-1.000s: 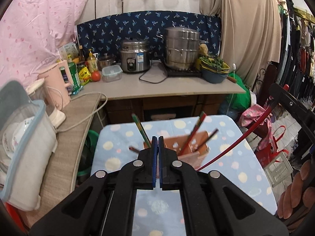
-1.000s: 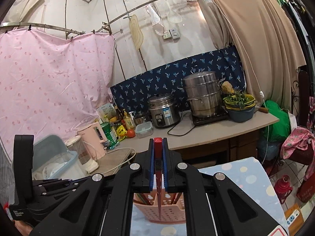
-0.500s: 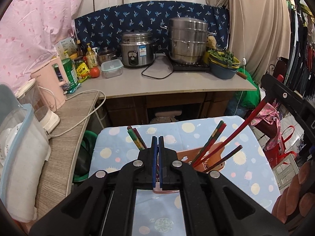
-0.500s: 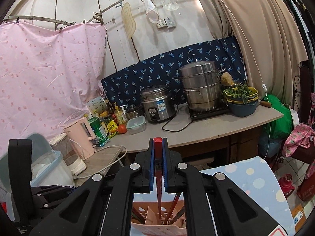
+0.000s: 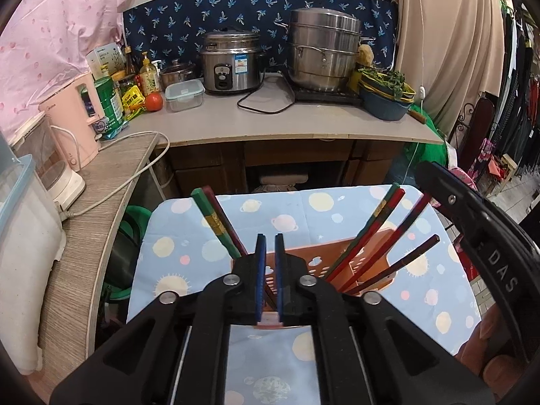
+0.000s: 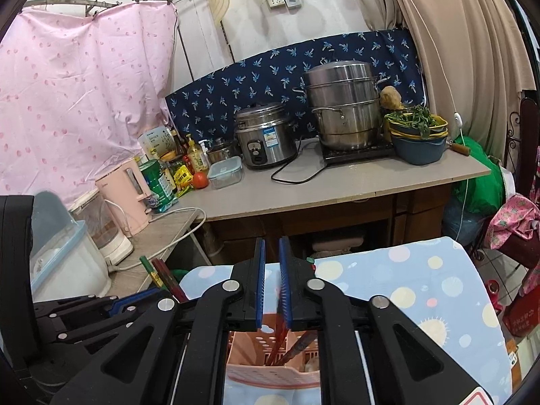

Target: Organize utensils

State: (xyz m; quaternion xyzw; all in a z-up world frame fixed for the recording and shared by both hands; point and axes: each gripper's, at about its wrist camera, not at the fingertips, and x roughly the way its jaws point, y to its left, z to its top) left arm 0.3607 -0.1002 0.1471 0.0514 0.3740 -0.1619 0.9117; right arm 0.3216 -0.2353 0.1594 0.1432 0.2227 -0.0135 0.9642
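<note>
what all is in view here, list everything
chopsticks: at least six, red, green and dark, leaning in the holder
holder: one, pink, on the table
table: one, blue planet-print cloth, nearest
rice cooker: one, steel, back counter
steamer pot: one, steel, right of the cooker
tomato: one, red, counter left
kettle: one, pink, side counter
bowls: a stack, blue and yellow, greens on top, counter right
left gripper: black, blue pads, jaws just been opening, chopstick in the gap
right gripper: black, blue pads, open, red chopstick between
</note>
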